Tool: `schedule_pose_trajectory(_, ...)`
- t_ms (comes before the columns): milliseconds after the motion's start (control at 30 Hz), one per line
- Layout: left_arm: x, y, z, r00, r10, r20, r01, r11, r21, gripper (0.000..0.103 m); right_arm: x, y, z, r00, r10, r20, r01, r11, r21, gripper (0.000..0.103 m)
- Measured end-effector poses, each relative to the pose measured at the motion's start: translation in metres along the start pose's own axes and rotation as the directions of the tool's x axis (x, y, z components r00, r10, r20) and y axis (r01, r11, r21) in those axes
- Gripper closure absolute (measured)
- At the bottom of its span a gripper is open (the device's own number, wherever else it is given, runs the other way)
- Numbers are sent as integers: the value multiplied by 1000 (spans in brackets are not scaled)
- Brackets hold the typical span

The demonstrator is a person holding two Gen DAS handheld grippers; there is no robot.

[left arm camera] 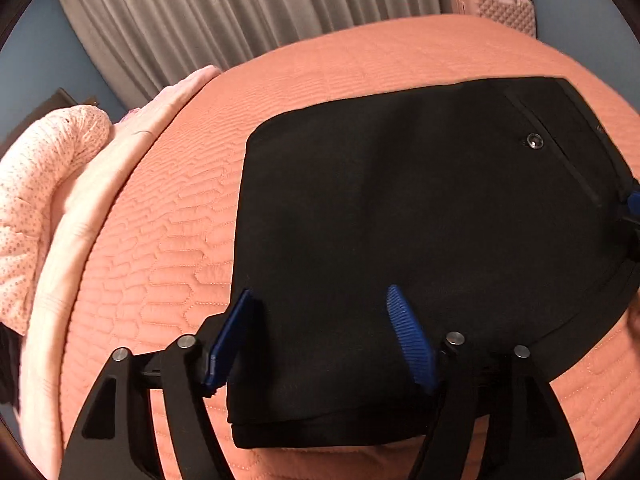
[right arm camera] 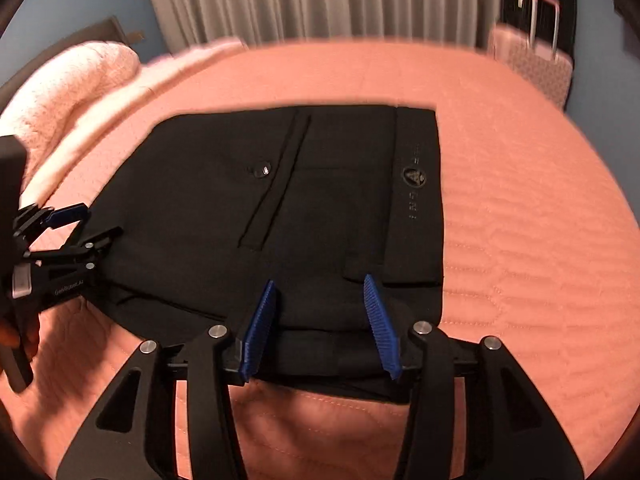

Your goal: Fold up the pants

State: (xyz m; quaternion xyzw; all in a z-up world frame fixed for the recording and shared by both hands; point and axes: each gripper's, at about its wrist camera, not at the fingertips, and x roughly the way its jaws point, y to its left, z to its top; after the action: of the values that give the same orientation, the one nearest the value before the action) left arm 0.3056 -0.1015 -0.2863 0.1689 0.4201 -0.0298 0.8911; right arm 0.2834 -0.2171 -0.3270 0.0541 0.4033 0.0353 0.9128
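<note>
Nearest in the left wrist view, the left tool [left arm camera: 320, 308] hangs with its blue pads wide apart and nothing between them, over the near left corner of the pants [left arm camera: 420, 240]. In the right wrist view, the right tool [right arm camera: 320, 304] is likewise spread open and empty above the near edge of the pants [right arm camera: 300, 220], close to the waistband end.

The pants are black and lie folded into a flat, compact stack on the bed [right arm camera: 520, 240], on its salmon quilted cover. The top face shows a welt pocket with a button [right arm camera: 262, 170], and the waistband carries a round logo [right arm camera: 414, 177] toward the right. Layered edges show along the near side.

The left tool [right arm camera: 76, 224] appears at the left edge of the right view, just beside the pants' left side, also open.

Farther left, a pink blanket [left arm camera: 48, 184] is bunched by the bed's edge. Beyond the bed hang grey curtains [left arm camera: 240, 4], with a pink suitcase [right arm camera: 532, 64] at the far right.
</note>
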Motion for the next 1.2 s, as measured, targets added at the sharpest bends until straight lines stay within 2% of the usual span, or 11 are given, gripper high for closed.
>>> schedule_pose_trajectory(133,-25,39,4,996,-90,25,93,986,-141,32,-32,-19,17,997,71,26,-74,990,123,43)
schedule_pose_trajectory(200,-26,60,2,990,-138,19,138,966,-218,19,-45,-39,22,996,43,76,-56,982,182,7)
schedule_pose_trajectory(400,7,66,1,975,-180,-132,134,946,-296,17,-21,-63,25,999,44,-20,-38,971,235,7)
schedule_pose_trajectory(600,12,35,16,981,-162,-109,140,972,-188,17,5,-54,17,992,103,-67,-82,962,262,7)
schedule_pose_trajectory(733,35,39,23,973,-186,-135,151,960,-235,16,28,-40,15,988,119,-95,-91,961,259,6)
schedule_pose_trajectory(800,42,44,24,964,-227,-137,183,943,-277,19,30,-27,14,989,116,-89,-95,972,216,23)
schedule_pose_trajectory(867,44,47,23,955,-272,-119,226,926,-303,40,28,-23,16,991,99,-87,-78,973,218,40)
schedule_pose_trajectory(900,38,45,23,967,-220,-127,179,946,-271,78,24,-26,17,991,102,-81,-81,970,230,62)
schedule_pose_trajectory(933,32,41,23,976,-180,-121,150,963,-225,94,19,-30,19,990,121,-72,-99,962,254,70)
schedule_pose_trajectory(1000,18,38,20,976,-185,-110,160,966,-205,96,-1,-33,21,988,145,-48,-127,955,269,84)
schedule_pose_trajectory(1200,-49,36,-26,966,-240,-96,214,951,-224,96,-69,-19,-23,977,201,-72,-175,947,271,87)
